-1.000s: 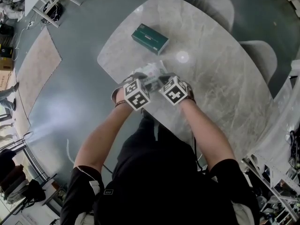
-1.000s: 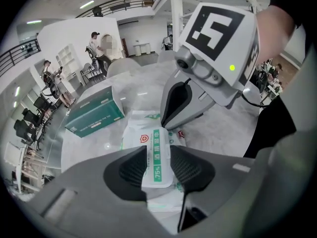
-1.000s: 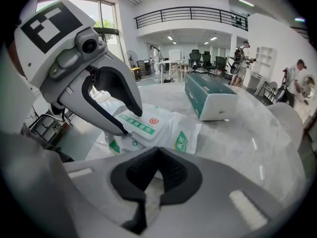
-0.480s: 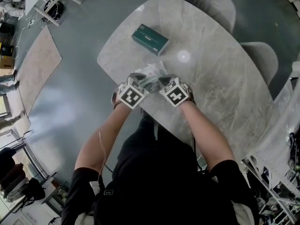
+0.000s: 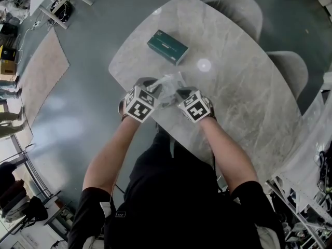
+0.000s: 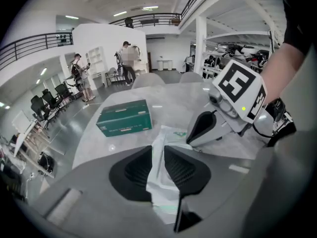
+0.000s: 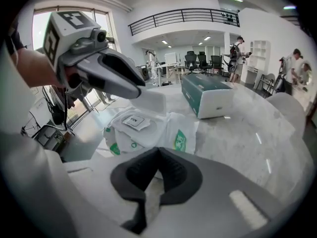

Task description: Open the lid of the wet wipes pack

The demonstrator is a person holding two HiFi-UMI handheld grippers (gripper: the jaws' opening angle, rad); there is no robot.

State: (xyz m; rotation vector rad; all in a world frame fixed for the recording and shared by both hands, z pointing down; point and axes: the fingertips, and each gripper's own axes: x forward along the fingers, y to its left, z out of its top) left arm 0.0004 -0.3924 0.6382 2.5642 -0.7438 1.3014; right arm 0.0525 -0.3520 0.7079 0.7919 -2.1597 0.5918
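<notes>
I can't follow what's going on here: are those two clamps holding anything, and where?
Yes. The right gripper pinches the wet wipes pack by the edge nearest it; the left gripper, jaws closing, grips the pack's raised white lid.

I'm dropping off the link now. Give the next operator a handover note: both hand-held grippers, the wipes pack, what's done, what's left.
Left hand-held gripper: jaws closing on the white lid, which stands raised off the wet wipes pack.
Right hand-held gripper: shut on the pack's near edge, holding it on the table.
Green box: behind, apart.
Done: pack held, lid gripped and partly up.
Left: swing the lid fully back, probably keeping the right grip.
</notes>
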